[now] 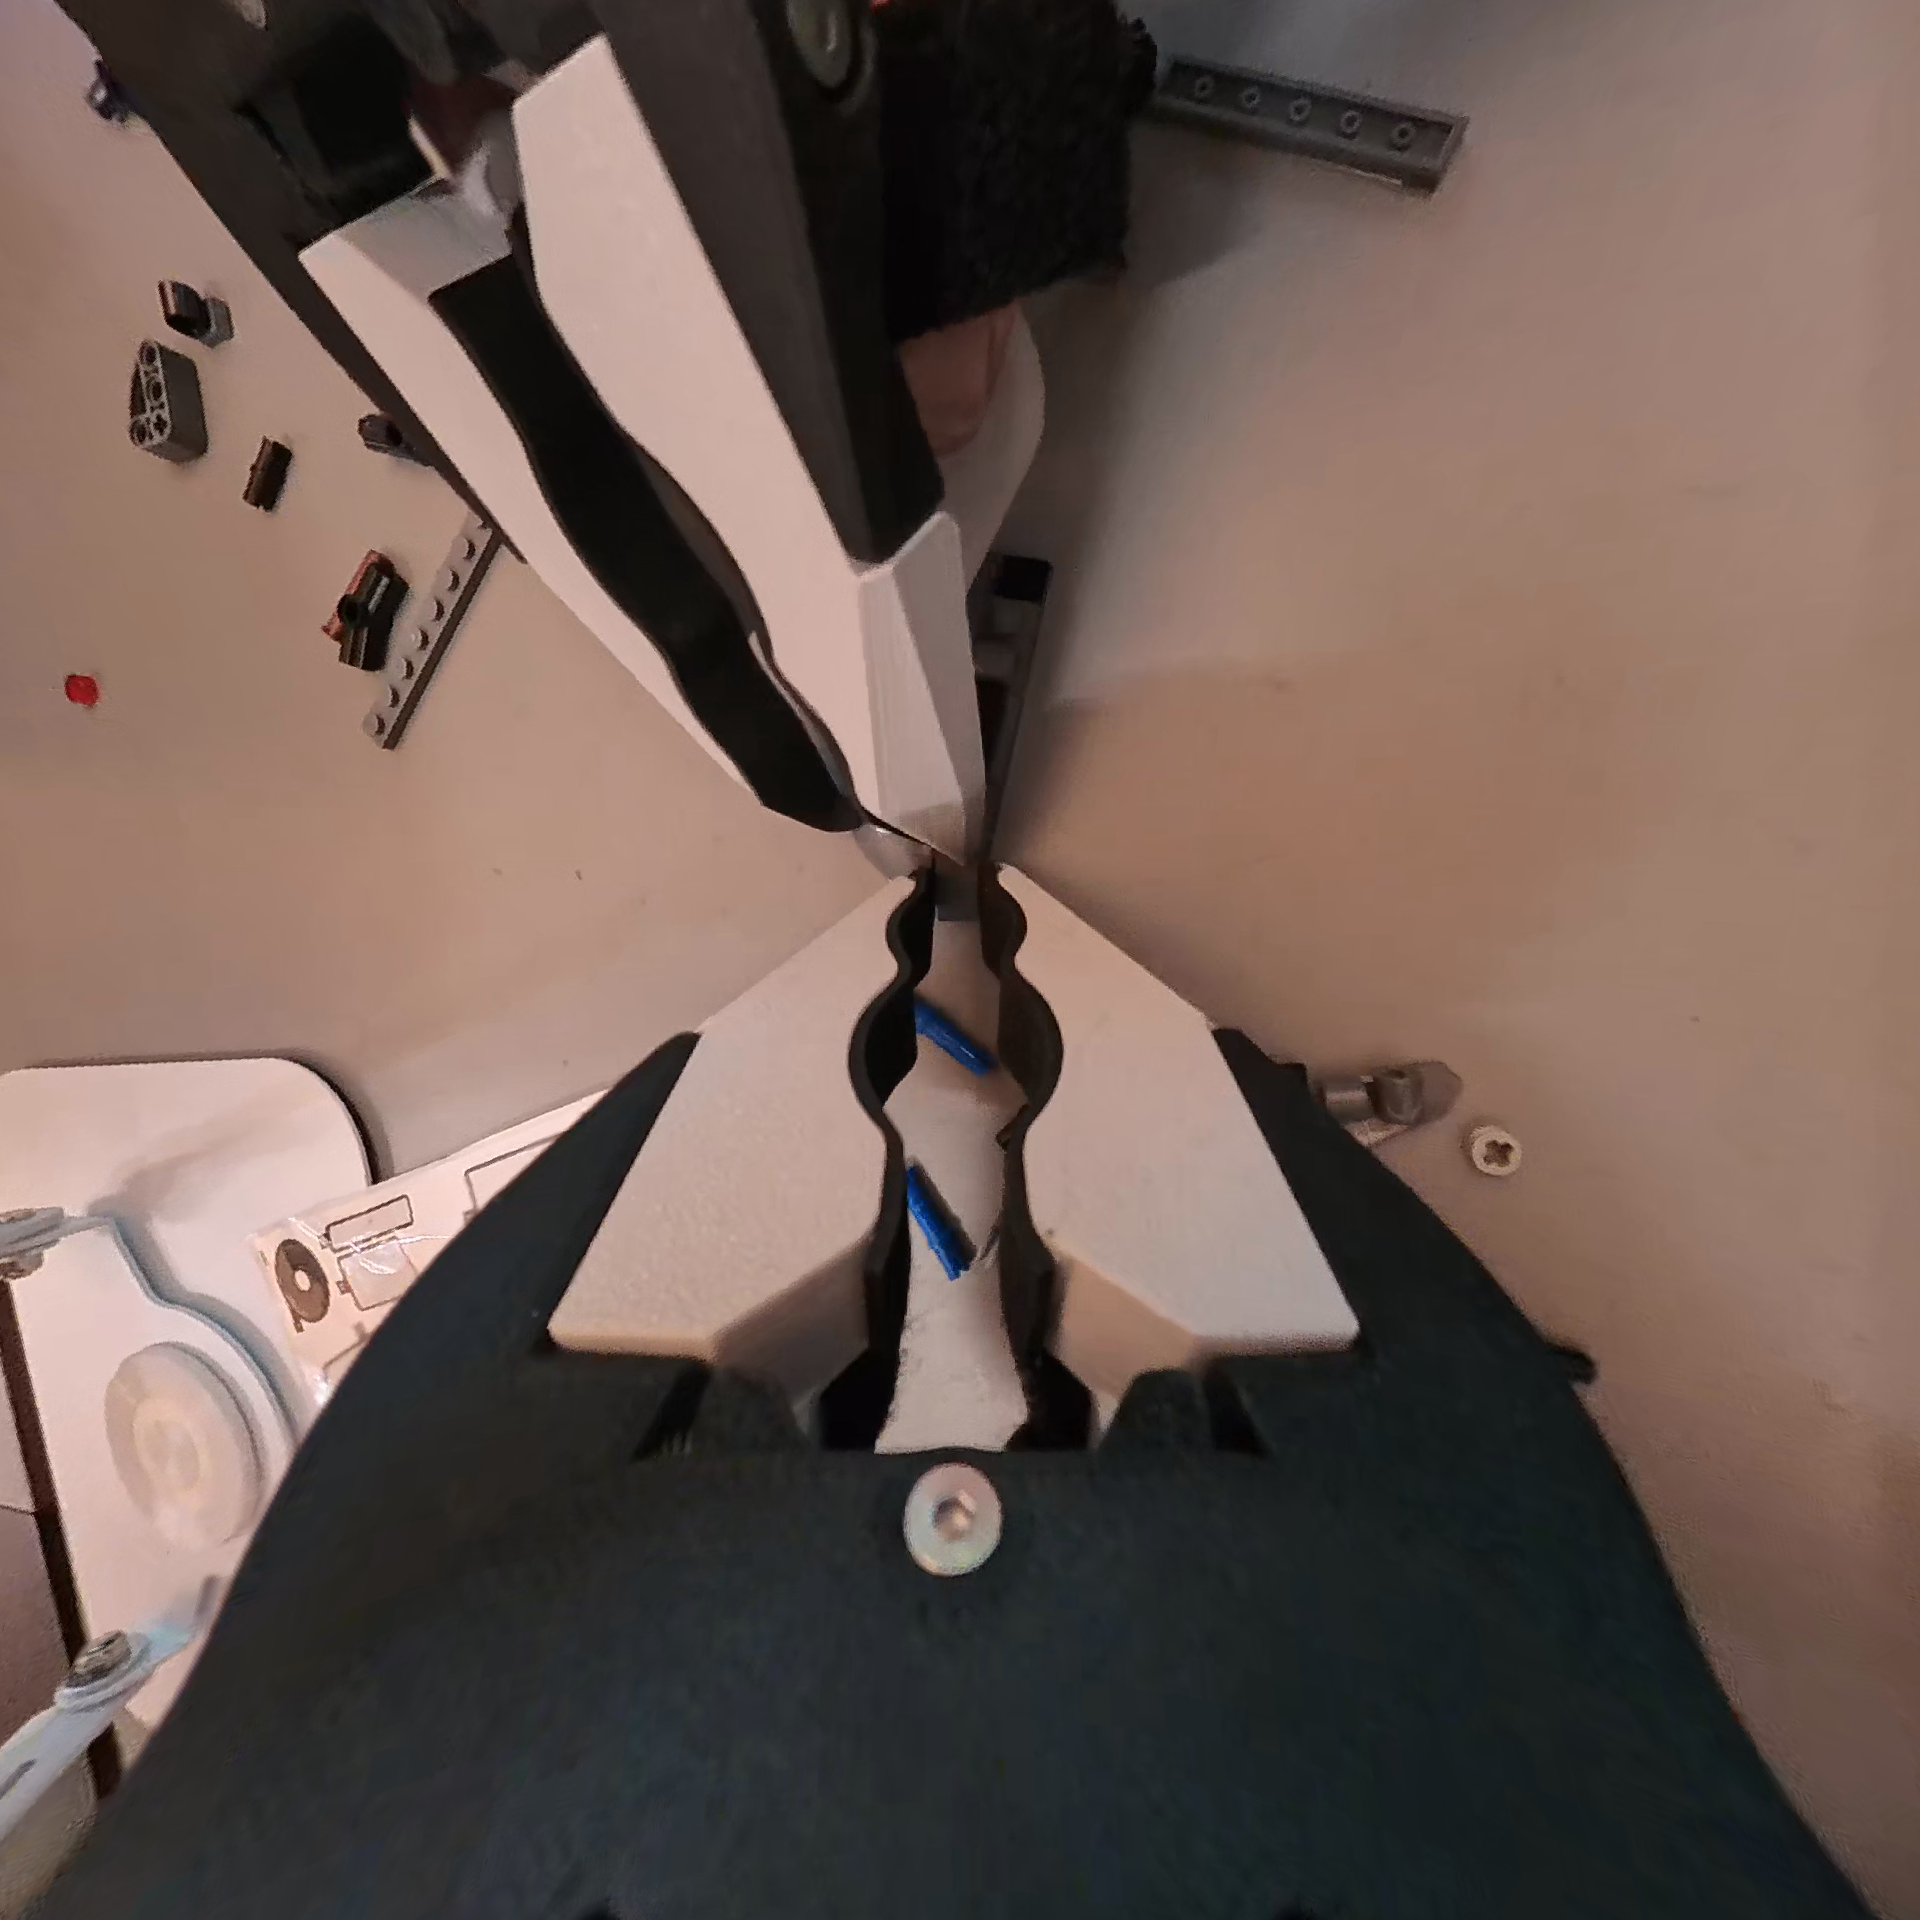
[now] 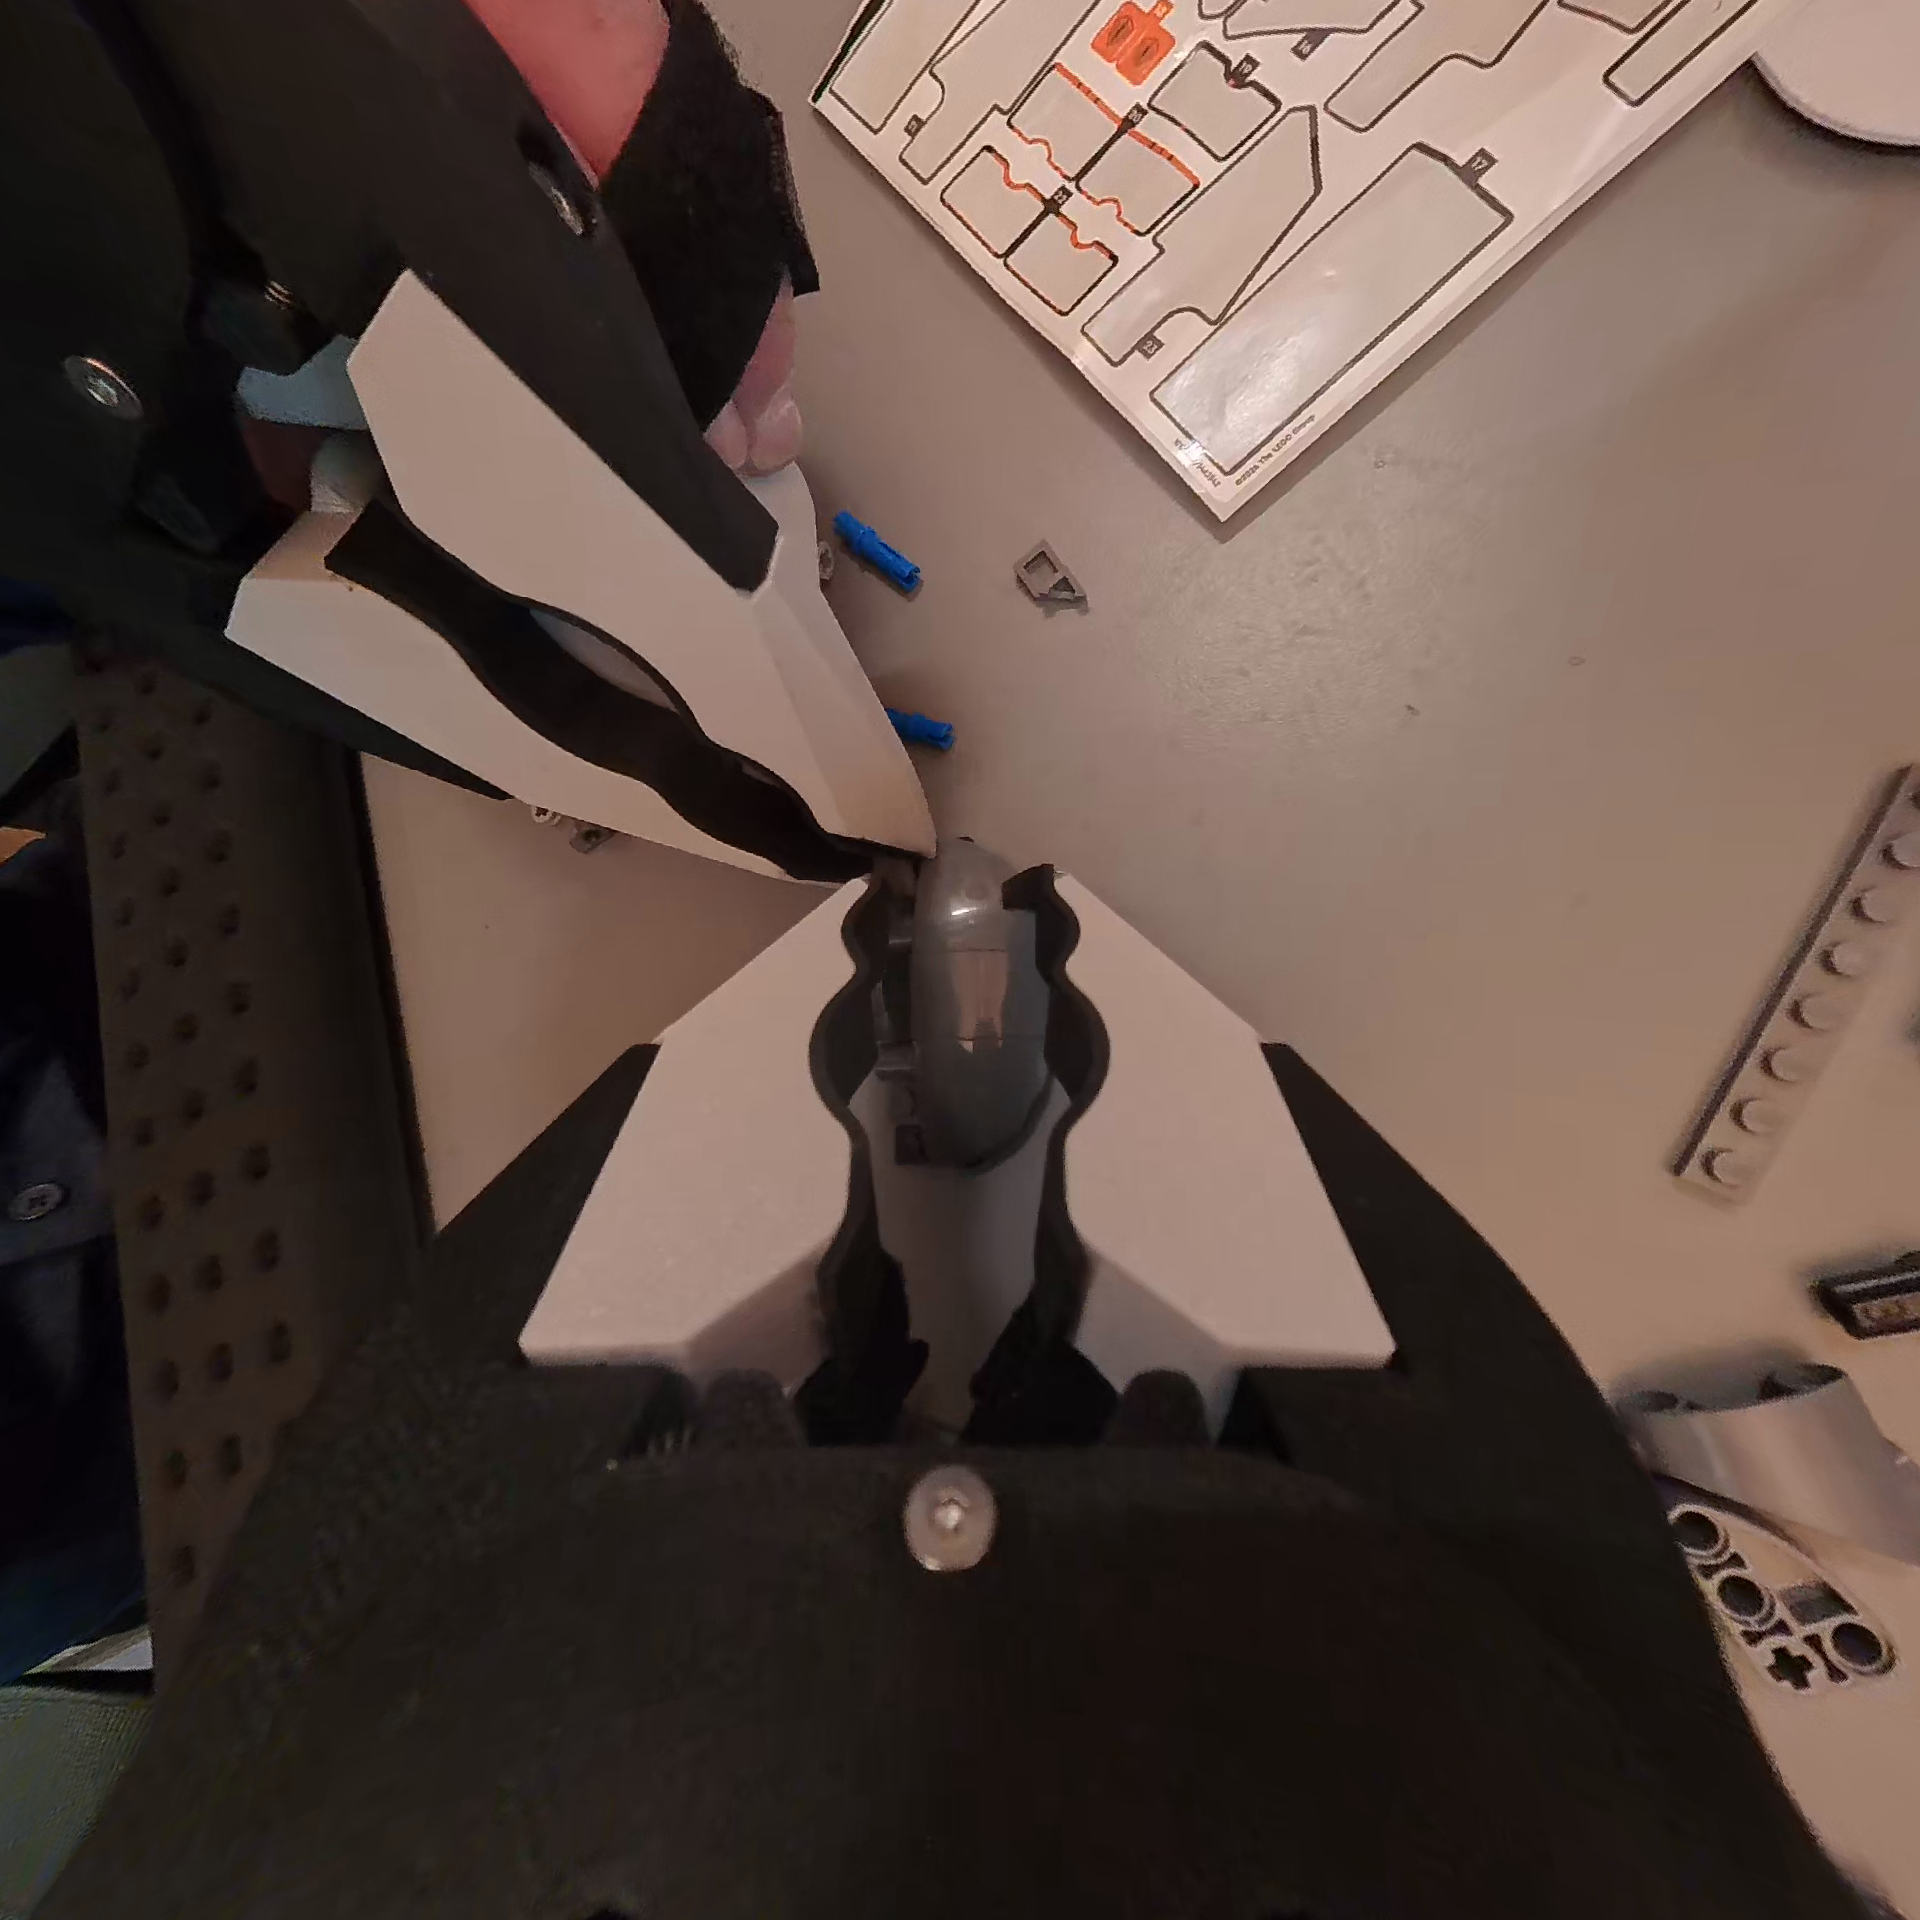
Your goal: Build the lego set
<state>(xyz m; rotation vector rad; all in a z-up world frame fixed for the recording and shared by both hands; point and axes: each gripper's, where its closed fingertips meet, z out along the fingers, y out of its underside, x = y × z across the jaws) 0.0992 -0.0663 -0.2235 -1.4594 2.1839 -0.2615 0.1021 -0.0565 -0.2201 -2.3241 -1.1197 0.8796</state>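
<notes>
Grey curved piece sits gripped between the right gripper fingers, while the left gripper, nearly closed, pinches its far tip (grip unclear). Blue pins, a studded strip and sticker sheet lie loose on the desk: assembly looks early.

I count two grippers | two blue pins | one sticker sheet | two long grey plates.
</notes>
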